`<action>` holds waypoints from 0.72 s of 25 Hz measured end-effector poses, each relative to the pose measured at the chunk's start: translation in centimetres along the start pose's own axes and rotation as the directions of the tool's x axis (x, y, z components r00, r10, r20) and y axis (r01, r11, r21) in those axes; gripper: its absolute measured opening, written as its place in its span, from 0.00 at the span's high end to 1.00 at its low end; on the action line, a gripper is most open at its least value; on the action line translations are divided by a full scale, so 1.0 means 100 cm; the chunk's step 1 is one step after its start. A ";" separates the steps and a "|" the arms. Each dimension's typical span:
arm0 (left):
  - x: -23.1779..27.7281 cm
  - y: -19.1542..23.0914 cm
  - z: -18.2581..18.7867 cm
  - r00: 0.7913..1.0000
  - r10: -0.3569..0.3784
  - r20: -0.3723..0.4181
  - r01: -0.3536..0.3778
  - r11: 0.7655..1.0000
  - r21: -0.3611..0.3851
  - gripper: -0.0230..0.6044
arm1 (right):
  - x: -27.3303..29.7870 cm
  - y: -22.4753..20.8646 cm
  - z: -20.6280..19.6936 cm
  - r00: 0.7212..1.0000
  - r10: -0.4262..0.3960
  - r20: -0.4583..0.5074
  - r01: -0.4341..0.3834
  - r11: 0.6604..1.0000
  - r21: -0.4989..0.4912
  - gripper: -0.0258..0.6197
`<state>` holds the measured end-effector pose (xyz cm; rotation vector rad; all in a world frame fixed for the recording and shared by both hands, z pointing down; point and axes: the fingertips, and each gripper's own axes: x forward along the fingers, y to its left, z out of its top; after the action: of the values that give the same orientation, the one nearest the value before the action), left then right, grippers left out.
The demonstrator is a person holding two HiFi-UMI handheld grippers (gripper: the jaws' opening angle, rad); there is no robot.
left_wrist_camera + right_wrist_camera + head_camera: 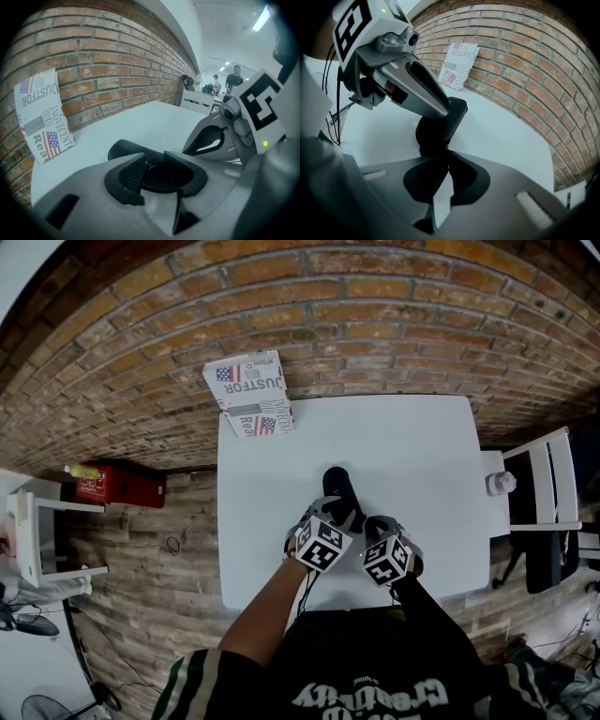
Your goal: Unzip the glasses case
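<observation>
A black glasses case (337,487) lies near the middle of the white table (412,456), lengthwise away from me. My left gripper (330,517) is shut on the case (125,148), its ribbed pads (133,171) pressing the case's sides at the near half. My right gripper (373,529) comes in from the right. Its jaws (446,152) are closed together at the near end of the case (440,125), where a small metal glint of the zipper pull (446,147) shows at the tips. The zipper line is hidden by the jaws.
A printed paper sign (249,394) leans on the brick wall at the table's far left corner. A white chair (549,491) stands to the right, with a small white object (500,484) beside the table edge. A red box (118,486) sits on the floor at the left.
</observation>
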<state>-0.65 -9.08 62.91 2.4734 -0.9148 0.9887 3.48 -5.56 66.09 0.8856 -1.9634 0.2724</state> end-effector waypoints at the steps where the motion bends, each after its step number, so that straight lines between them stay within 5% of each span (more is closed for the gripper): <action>1: 0.000 0.000 0.000 1.000 0.001 0.001 -0.001 1.000 0.000 0.74 | 0.002 0.000 0.001 1.000 0.004 -0.001 -0.004 1.000 0.000 0.94; 6: -0.004 0.001 0.003 1.000 -0.010 0.012 0.010 1.000 -0.012 0.76 | -0.001 0.000 -0.002 0.999 0.052 0.008 -0.052 0.998 0.025 0.92; 9: -0.028 0.022 0.010 0.994 0.064 0.093 -0.055 0.995 -0.089 0.78 | -0.013 0.001 -0.006 0.991 0.123 0.050 -0.128 0.986 0.109 0.60; 11: -0.041 0.037 0.003 0.988 0.114 0.105 -0.097 0.983 -0.158 0.80 | -0.022 0.005 -0.001 0.982 0.160 0.098 -0.174 0.972 0.159 0.54; 15: -0.027 0.041 -0.043 0.995 0.096 0.003 -0.094 0.980 -0.178 0.83 | -0.022 0.019 0.029 0.965 0.189 0.182 -0.225 0.954 0.200 0.47; 18: -0.015 0.030 -0.057 0.998 0.046 -0.050 -0.055 0.980 -0.190 0.83 | -0.002 0.024 0.049 0.973 0.163 0.162 -0.185 0.973 0.137 0.40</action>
<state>-6.27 -7.80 66.05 2.2699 -1.0125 0.9225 -1.37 -6.34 63.65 0.8504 -2.1876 0.4740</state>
